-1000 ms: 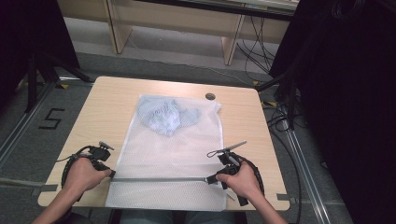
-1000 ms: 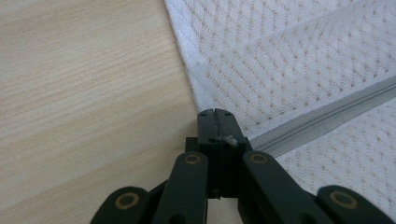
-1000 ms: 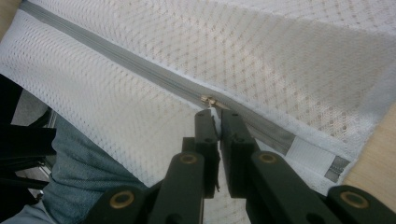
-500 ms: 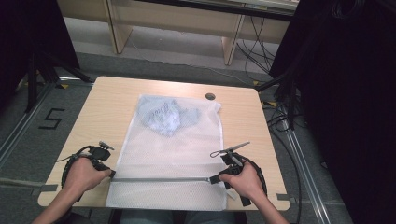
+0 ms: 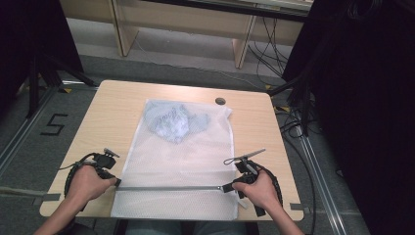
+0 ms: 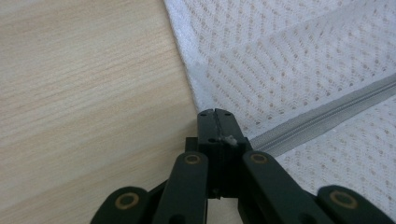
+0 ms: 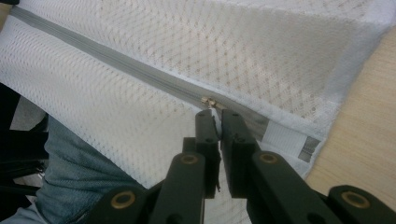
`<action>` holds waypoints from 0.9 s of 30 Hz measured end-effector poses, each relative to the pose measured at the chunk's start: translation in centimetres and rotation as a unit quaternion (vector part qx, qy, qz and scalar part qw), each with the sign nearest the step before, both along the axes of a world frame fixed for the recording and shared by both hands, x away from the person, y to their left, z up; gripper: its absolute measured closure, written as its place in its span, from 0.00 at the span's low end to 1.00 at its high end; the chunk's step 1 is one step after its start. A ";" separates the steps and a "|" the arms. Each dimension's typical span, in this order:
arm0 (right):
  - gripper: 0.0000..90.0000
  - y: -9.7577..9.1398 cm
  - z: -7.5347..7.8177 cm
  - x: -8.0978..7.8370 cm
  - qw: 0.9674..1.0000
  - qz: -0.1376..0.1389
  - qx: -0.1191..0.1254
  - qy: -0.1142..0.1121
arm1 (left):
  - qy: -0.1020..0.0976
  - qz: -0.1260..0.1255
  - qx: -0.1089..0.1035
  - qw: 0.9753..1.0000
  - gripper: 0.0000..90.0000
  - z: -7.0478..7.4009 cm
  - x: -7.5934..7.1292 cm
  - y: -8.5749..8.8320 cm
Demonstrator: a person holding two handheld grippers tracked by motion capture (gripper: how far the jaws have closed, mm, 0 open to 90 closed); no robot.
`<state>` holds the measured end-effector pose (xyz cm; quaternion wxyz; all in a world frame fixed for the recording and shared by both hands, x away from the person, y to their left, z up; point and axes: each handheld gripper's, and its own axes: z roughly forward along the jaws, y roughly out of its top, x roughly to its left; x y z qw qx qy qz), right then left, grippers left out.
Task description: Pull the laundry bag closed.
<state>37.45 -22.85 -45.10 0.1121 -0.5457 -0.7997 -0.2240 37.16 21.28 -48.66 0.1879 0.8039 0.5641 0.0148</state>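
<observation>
A white mesh laundry bag (image 5: 181, 156) lies flat on the wooden table (image 5: 107, 117), with a pale blue garment (image 5: 171, 120) inside at its far end. A grey zipper (image 5: 166, 187) runs across the bag near the front edge. My left gripper (image 5: 116, 182) is shut on the zipper's left end at the bag's edge; in the left gripper view the closed tips (image 6: 215, 112) pinch a scrap of white fabric beside the zipper (image 6: 322, 114). My right gripper (image 5: 226, 187) is shut on the zipper pull; the slider (image 7: 208, 101) sits just beyond its tips (image 7: 215, 114).
A round dark grommet (image 5: 220, 101) sits in the table's far side. A white label (image 7: 292, 142) is sewn at the bag's right end. The bag's near edge hangs over the table front above the person's jeans (image 7: 70, 172). Cables and dark stands surround the table.
My right hand has edged only slightly at the zipper's right end. The left hand, the bag and the garment look the same.
</observation>
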 end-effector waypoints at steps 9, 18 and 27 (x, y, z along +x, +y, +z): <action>0.96 -0.2 0.0 0.0 1.000 -0.008 0.003 -0.002 | 0.000 0.001 0.000 1.000 1.00 0.0 0.0 -0.1; 0.96 -0.6 -0.1 0.0 1.000 -0.009 0.002 -0.006 | 0.000 0.001 0.000 1.000 1.00 0.0 0.0 -0.1; 0.96 -1.2 -0.2 -0.1 1.000 -0.014 0.003 -0.007 | 0.003 -0.002 0.001 1.000 1.00 0.1 0.0 -0.1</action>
